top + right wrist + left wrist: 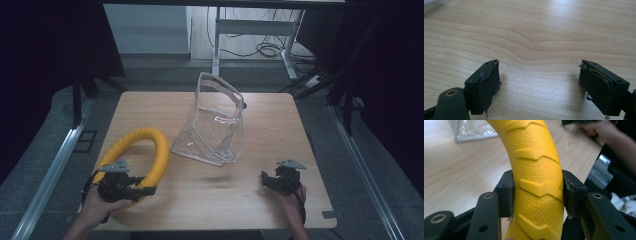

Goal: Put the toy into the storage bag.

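Got the yellow ring clamped on my left

My left gripper (131, 186) jaws pinch the ridged yellow ring (150, 150) (near-left tabletop (210, 200), beside the clear bag (215, 127)); right gripper (268, 179) jaws apart.

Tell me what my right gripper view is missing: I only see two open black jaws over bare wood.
Observer: The left gripper is shut on a yellow ring, clamped on its textured tube.
Operator: Say where the ring sits on the table.
Observer: At the table's left front, in the high view. Whether it touches the wood I cannot tell.
Operator: Name what else is on the table.
Observer: A clear plastic bag stands near the middle, just right of the ring, its top open.
Operator: Place my right gripper against that bag.
Observer: The right gripper is at the right front, nearer the person than the bag and apart from it, holding nothing.
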### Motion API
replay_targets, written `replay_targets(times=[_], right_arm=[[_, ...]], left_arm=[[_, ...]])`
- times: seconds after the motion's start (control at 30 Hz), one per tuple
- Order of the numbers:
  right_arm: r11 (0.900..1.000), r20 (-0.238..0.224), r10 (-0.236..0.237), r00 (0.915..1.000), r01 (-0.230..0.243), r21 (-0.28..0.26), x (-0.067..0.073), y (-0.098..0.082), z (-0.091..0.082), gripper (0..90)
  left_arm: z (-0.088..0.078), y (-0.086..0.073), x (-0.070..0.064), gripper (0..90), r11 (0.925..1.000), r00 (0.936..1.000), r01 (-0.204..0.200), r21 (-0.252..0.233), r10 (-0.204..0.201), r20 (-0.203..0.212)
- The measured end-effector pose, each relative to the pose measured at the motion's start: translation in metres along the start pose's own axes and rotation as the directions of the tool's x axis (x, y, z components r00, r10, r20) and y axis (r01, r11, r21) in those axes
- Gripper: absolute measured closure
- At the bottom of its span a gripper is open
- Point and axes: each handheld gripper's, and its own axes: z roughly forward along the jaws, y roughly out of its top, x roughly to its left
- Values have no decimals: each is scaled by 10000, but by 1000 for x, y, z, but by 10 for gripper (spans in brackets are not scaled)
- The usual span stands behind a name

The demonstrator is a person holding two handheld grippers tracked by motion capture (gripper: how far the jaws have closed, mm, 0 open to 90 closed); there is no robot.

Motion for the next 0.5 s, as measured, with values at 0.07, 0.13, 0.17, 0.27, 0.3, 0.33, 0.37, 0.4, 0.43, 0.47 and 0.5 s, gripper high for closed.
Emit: replay_targets(times=[0.07,0.13,0.17,0.27,0.3,0.33,0.37,0.4,0.43,0.47,0.5], right_arm=[[10000,7,5,10000,-5,0,0,0,0,173],[10000,9,7,10000,-7,-1,0,0,0,174],[10000,12,11,10000,-11,-3,0,0,0,174],[10000,23,29,10000,-29,-9,0,0,0,176],[10000,23,33,10000,-33,-11,0,0,0,176],[10000,25,34,10000,-34,-10,0,0,0,177],[10000,30,36,10000,-36,-11,0,0,0,177],[10000,33,42,10000,-42,-12,0,0,0,177],[10000,33,42,10000,-42,-12,0,0,0,177],[10000,43,51,10000,-51,-12,0,0,0,178],[10000,50,44,10000,-44,-18,0,0,0,178]], left_arm=[[-5,1,4,510,9992,9999,139,-375,-137,71],[-7,2,5,509,9980,9997,256,-585,-252,74],[-11,3,8,510,9949,9993,364,-944,-363,20],[-19,7,11,510,9862,9985,513,-1577,-539,-123],[-21,8,12,510,9834,9984,499,-1746,-538,-181],[-22,9,13,510,9787,9980,558,-1975,-606,-184],[-24,10,14,510,9744,9978,601,-2165,-644,-128],[-24,12,15,510,9707,9977,622,-2321,-664,-102],[-24,12,15,511,9707,9977,622,-2321,-664,-102],[-25,13,15,510,9674,9975,662,-2446,-703,-81],[-26,16,14,510,9597,9970,728,-2714,-769,-44]])
